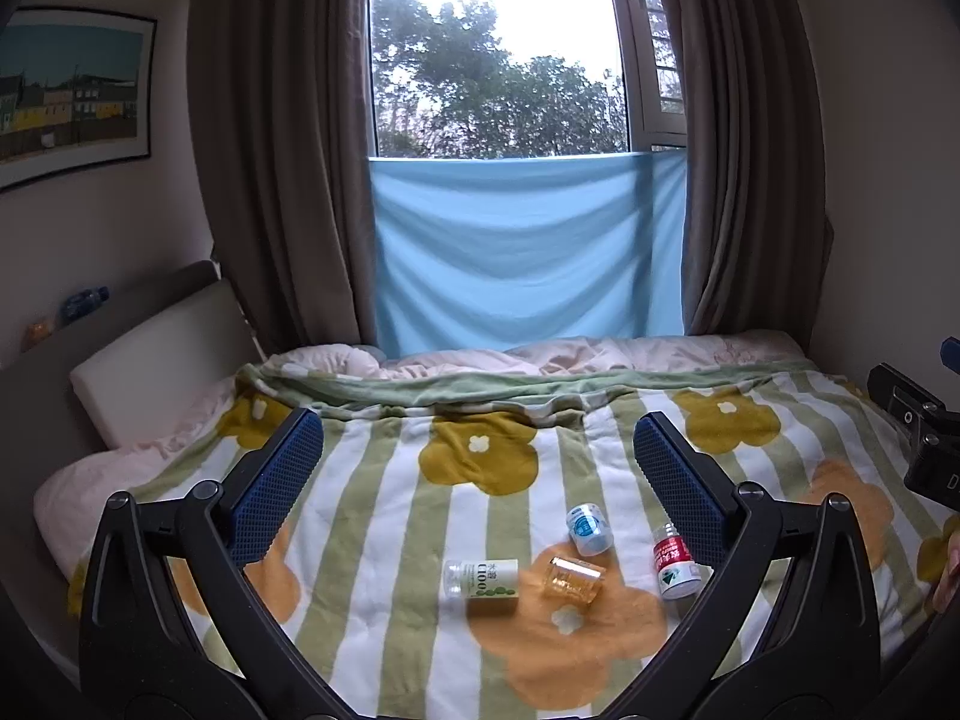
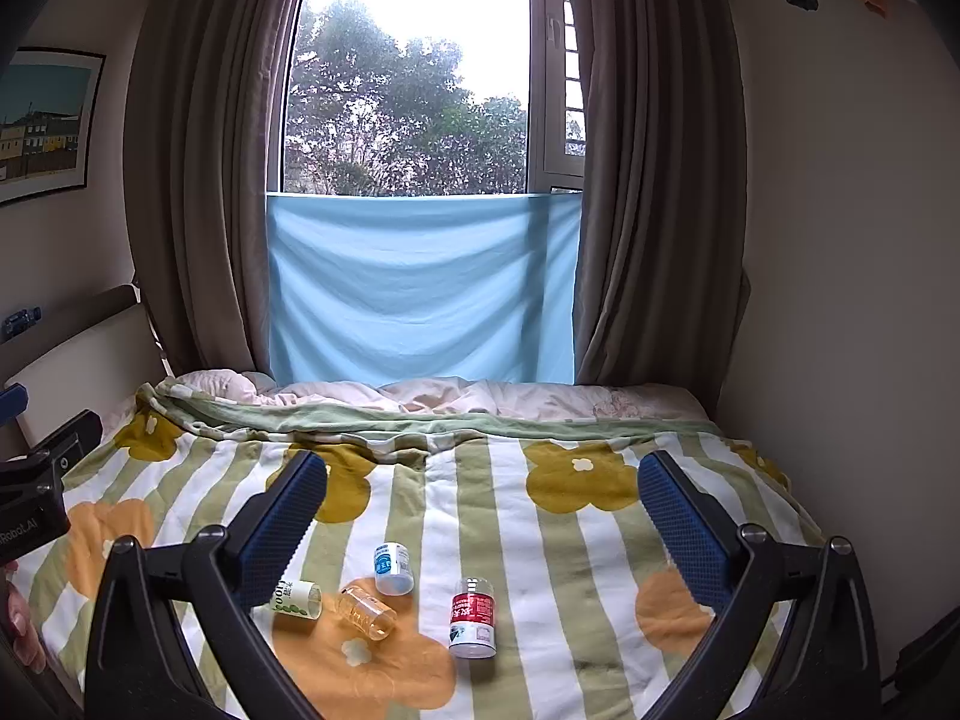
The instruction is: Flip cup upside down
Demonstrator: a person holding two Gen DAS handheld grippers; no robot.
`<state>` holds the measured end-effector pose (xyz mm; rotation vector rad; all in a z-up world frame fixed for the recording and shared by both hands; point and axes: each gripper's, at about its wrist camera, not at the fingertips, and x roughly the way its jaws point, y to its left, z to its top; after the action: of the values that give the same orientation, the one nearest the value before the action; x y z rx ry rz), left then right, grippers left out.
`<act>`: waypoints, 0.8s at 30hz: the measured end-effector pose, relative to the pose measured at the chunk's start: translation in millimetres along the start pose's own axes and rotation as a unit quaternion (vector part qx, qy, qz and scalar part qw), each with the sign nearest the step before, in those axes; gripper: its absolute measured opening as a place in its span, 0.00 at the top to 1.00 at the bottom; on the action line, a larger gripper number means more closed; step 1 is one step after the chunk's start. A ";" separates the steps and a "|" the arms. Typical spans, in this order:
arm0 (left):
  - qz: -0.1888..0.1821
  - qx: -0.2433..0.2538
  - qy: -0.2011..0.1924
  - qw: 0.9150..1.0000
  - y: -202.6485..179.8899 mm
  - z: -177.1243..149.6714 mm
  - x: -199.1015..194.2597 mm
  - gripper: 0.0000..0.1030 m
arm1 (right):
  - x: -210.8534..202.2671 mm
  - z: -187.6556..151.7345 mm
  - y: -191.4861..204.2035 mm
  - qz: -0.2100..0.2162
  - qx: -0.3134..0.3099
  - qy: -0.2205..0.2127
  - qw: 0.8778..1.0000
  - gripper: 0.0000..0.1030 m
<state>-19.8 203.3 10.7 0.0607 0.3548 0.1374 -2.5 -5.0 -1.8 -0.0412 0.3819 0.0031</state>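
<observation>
A small clear amber cup lies on its side on the flowered blanket. Around it lie three small labelled containers, all tipped over: a green-labelled one, a blue-labelled one and a red-labelled one. My left gripper hovers open above and before them, holding nothing. My right gripper is open and empty too, held back from the group. Neither gripper touches anything.
The bed fills the room up to a window with brown curtains and a blue cloth. A headboard and a pillow are on the left, and a wall closes the right. A rumpled pink duvet lies at the far end.
</observation>
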 end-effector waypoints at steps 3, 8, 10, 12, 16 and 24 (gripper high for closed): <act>-0.002 -0.002 -0.001 1.000 1.7 -0.6 -0.3 0.00 | -2.1 1.7 -1.3 -0.001 0.000 -0.001 1.000 0.00; 0.002 -0.002 -0.003 1.000 2.9 0.0 -2.8 0.00 | -2.9 6.8 -4.6 0.001 0.002 -0.001 1.000 0.00; 0.001 -0.002 -0.003 1.000 3.5 1.0 -2.9 0.00 | -3.2 7.9 -6.4 0.001 0.002 -0.002 1.000 0.00; 0.000 -0.001 -0.002 1.000 3.5 1.3 -3.1 0.00 | -3.5 7.0 -3.6 0.000 0.001 -0.002 1.000 0.00; 0.001 0.000 -0.003 1.000 4.7 3.0 -4.5 0.00 | -3.2 9.8 -3.8 0.000 0.002 -0.003 1.000 0.00; 0.000 0.000 -0.007 1.000 3.3 2.5 -4.9 0.00 | -4.3 10.1 -3.1 -0.001 0.002 -0.005 1.000 0.00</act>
<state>-23.9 205.8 14.9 0.0612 0.3416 0.1366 -2.8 -7.7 9.3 -0.0382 0.3713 0.0008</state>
